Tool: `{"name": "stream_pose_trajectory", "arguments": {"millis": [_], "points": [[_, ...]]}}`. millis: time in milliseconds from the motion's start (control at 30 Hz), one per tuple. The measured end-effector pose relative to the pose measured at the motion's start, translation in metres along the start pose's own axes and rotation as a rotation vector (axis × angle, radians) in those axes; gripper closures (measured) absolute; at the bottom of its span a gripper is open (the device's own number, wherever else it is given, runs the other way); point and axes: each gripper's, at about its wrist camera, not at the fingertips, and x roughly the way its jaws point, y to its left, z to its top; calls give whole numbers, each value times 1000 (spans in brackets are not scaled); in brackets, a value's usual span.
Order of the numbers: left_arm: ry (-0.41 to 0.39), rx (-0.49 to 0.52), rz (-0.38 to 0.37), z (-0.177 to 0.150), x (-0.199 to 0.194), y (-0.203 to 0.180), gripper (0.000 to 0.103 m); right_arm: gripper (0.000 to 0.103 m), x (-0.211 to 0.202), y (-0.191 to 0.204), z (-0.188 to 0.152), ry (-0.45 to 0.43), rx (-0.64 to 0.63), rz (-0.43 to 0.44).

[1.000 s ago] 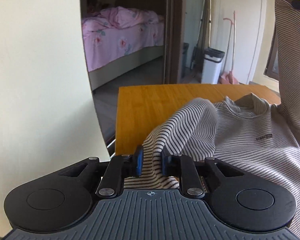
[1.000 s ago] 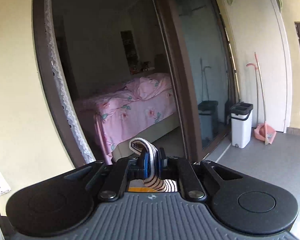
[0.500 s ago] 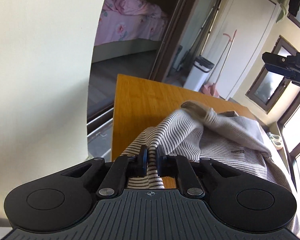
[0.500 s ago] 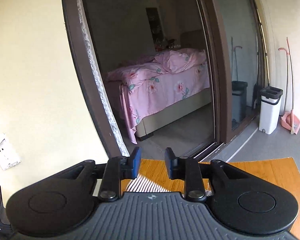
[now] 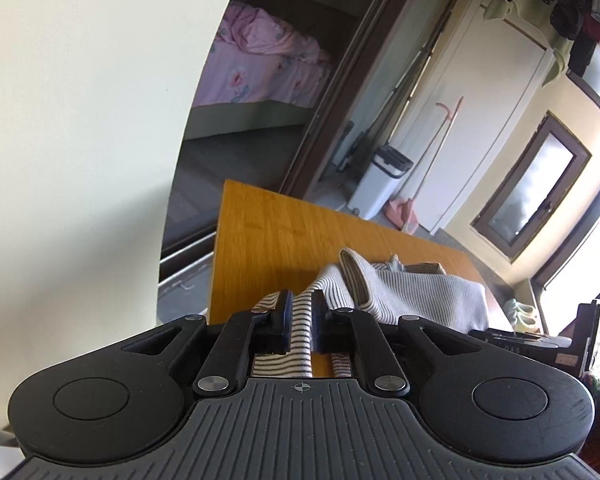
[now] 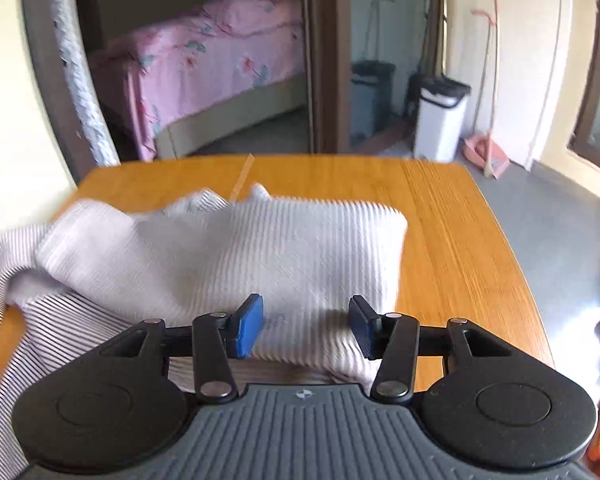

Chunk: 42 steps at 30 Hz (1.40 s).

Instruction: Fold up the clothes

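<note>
Here the striped shirt (image 6: 228, 256) lies on the wooden tabletop (image 6: 452, 208), its body already doubled into a pale, ribbed block whose long axis runs left to right across the right wrist view, with a loose striped part (image 6: 40, 344) trailing off toward the near left edge. In the left wrist view a sleeve cuff (image 5: 354, 276) lies folded back on top of the bundle.

The left tongs (image 5: 300, 322) are pinched nearly closed on a striped fold of that trailing part, the cloth squeezed between the blue pads and running back under the tool. The right tongs (image 6: 306, 330) hold nothing: their jaws are opening, tips spread over the near edge of the folded block, with fabric lying below and between them but not pressed by either pad.

The relation that matters is this: the unfolded cloth lies on the left side, already in the left tongs, while the tidy block sits straight ahead of the right tongs, whose tips are at its near long edge. I judge the next fold will probably carry the left-held part across toward the block, the right tongs being placed to pin or take that near edge.

Beyond the tabletop stand a white bin (image 6: 440, 120), a pink dustpan (image 6: 486, 156) and a bed with pink bedding (image 6: 204, 52) through the doorway.
</note>
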Motion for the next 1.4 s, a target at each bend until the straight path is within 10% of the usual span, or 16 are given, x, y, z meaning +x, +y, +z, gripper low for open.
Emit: {"name": "stream_pose_trajectory", "arguments": {"millis": [100, 233, 367, 567, 667, 733, 1033, 1400], "points": [[-22, 58, 62, 0, -7, -9, 70, 57, -29, 26, -9, -40, -17, 60], [-67, 102, 181, 0, -16, -17, 48, 55, -79, 94, -35, 20, -4, 513], [-87, 72, 207, 3, -22, -13, 39, 40, -92, 179, -79, 144, -102, 724], [-115, 33, 211, 5, -37, -6, 30, 40, -73, 252, -90, 89, -152, 634], [-131, 22, 219, 8, -45, -3, 26, 85, -70, 271, -75, 52, -227, 581], [-146, 14, 224, 10, -50, 0, 22, 87, -75, 270, -54, -5, -261, 553], [-140, 15, 196, 13, -37, -9, 11, 92, -137, 192, 116, -411, -191, 446], [-6, 215, 3, -14, 26, -79, 6, 91, -124, 50, 136, -375, -161, 336]]}}
